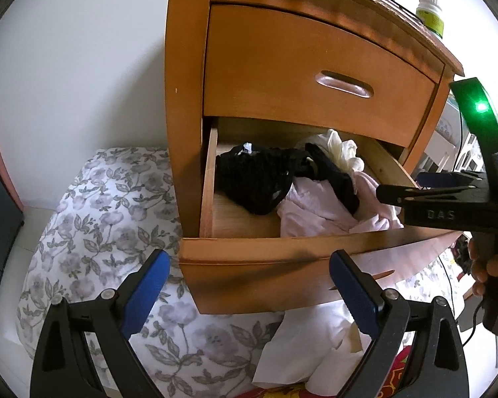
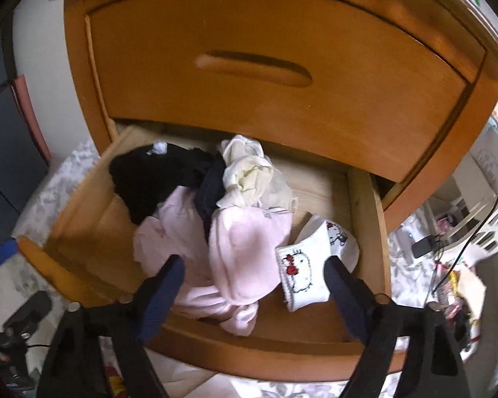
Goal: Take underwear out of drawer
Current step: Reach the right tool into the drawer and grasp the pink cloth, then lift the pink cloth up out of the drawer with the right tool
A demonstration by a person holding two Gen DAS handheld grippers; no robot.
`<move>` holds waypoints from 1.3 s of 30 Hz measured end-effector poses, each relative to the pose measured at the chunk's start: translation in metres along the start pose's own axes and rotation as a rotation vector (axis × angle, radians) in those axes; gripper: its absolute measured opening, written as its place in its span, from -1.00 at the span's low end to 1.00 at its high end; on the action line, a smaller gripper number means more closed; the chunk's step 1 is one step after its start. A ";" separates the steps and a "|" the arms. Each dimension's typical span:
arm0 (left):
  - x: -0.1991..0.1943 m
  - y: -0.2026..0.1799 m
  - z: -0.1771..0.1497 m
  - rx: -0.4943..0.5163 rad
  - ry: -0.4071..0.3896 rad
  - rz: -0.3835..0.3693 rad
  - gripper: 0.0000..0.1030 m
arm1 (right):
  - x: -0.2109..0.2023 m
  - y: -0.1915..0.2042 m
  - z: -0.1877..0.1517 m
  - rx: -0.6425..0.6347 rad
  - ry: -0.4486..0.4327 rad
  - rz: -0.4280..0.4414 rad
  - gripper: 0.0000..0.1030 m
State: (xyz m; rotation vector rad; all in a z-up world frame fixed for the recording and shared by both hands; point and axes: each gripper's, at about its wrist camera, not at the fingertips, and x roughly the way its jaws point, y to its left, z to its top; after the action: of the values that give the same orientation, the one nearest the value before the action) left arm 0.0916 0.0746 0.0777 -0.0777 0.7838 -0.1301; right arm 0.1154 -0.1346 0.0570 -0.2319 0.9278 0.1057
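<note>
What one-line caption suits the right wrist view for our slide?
Open right tool poised over pink garment and cartoon-cat sock in the open lower drawer.

drawer (image 2: 365, 219) back hidden, bottle (image 1: 431, 13) label unreadable

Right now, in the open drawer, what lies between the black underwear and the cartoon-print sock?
In the right wrist view, a pale pink garment fills most of that stretch between the black underwear and the sock, with a cream cloth bunched behind it.
</note>
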 end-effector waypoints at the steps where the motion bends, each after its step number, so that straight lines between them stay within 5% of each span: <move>1: 0.001 0.001 0.000 -0.001 0.004 -0.001 0.88 | 0.002 0.001 0.001 -0.003 0.007 -0.002 0.66; 16: 0.012 0.002 -0.004 0.003 0.045 -0.015 0.88 | 0.039 0.009 0.007 -0.048 0.092 -0.037 0.10; 19: 0.013 0.003 -0.004 0.001 0.049 -0.019 0.88 | 0.041 0.007 0.007 -0.033 0.104 -0.016 -0.20; 26: 0.014 0.006 -0.004 -0.005 0.059 -0.023 0.88 | 0.038 0.002 0.002 -0.007 0.092 0.022 -0.51; 39: 0.015 0.009 -0.006 -0.014 0.080 -0.029 0.88 | 0.023 -0.026 -0.001 0.097 0.036 0.025 -0.62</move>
State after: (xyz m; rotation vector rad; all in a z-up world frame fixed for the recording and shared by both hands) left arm 0.0985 0.0807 0.0619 -0.0973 0.8638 -0.1562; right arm 0.1331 -0.1599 0.0419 -0.1325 0.9695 0.0795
